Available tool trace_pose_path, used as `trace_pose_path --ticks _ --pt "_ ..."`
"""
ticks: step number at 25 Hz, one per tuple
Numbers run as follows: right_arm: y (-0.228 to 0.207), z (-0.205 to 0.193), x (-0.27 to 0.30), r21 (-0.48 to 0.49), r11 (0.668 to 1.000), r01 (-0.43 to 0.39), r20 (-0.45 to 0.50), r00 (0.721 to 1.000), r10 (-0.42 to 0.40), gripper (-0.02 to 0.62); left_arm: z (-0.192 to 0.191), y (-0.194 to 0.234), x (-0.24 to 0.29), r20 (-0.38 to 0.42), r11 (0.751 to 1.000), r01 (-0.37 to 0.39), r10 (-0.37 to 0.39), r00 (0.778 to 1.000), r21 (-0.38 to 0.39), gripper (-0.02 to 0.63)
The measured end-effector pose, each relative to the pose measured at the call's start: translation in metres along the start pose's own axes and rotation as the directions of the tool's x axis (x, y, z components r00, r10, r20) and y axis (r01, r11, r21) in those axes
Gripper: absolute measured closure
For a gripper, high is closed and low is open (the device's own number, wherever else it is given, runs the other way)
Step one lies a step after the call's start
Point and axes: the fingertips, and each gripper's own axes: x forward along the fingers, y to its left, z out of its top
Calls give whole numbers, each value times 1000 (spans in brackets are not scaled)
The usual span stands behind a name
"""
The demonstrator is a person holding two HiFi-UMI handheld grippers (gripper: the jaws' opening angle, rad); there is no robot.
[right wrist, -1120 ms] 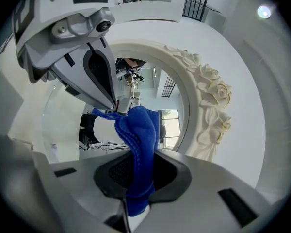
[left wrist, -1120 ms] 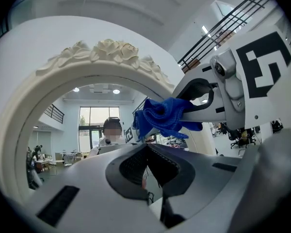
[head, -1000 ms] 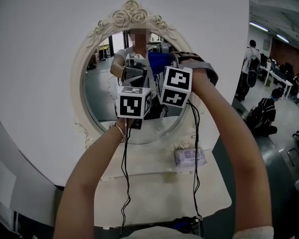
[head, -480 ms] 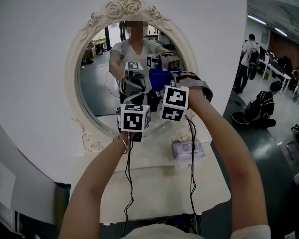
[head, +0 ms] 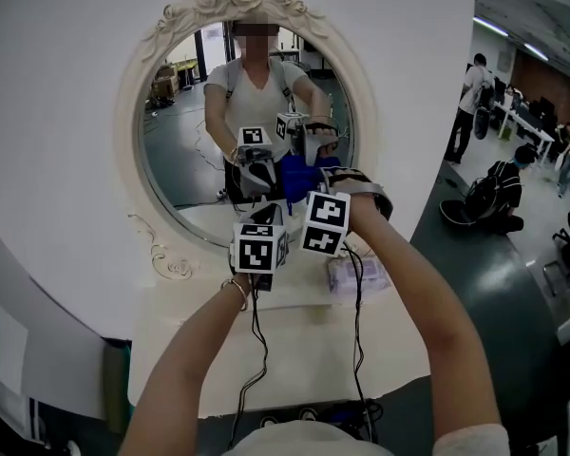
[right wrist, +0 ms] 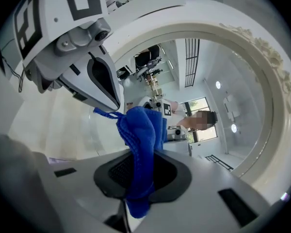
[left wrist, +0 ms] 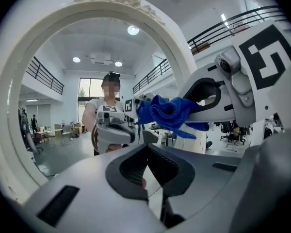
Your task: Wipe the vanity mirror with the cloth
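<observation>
- The right gripper (right wrist: 140, 178) has its jaws clamped on a blue cloth (right wrist: 143, 130). A bunched fold stands up ahead of the jaws and a short tail hangs down behind them.
- The left gripper (left wrist: 148, 178) has its jaws together with nothing between them. It hangs just beside the right gripper, and the cloth shows up and to the right of its jaws.
- Straight ahead of both pairs of jaws is the glass of the vanity mirror (head: 185, 141), and the cloth is level with its lower part. The bunched fold looks very near the glass, but I cannot tell whether it touches.
- Around the glass runs the ornate cream frame (head: 128, 112). Below the jaws lies the white vanity top (head: 294, 350), with a small packet (head: 356, 275) just under the right gripper.
- Judged from this, the step in hand is the wipe itself, or the last of the approach to it, with most of the glass not yet covered.
- The next move likely calls for pressing the fold flat to the glass and sweeping it across and upward. The hard jaw tips should stay off the glass, and the left gripper should stay out of the cloth's path.
</observation>
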Motion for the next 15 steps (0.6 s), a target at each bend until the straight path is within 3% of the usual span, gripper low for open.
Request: trace_pose_path --ticks 15 --pt "129 15 52 44 972 -230 34 973 229 529 -123 2 2 -179 995 -16 -2 984 -100 601"
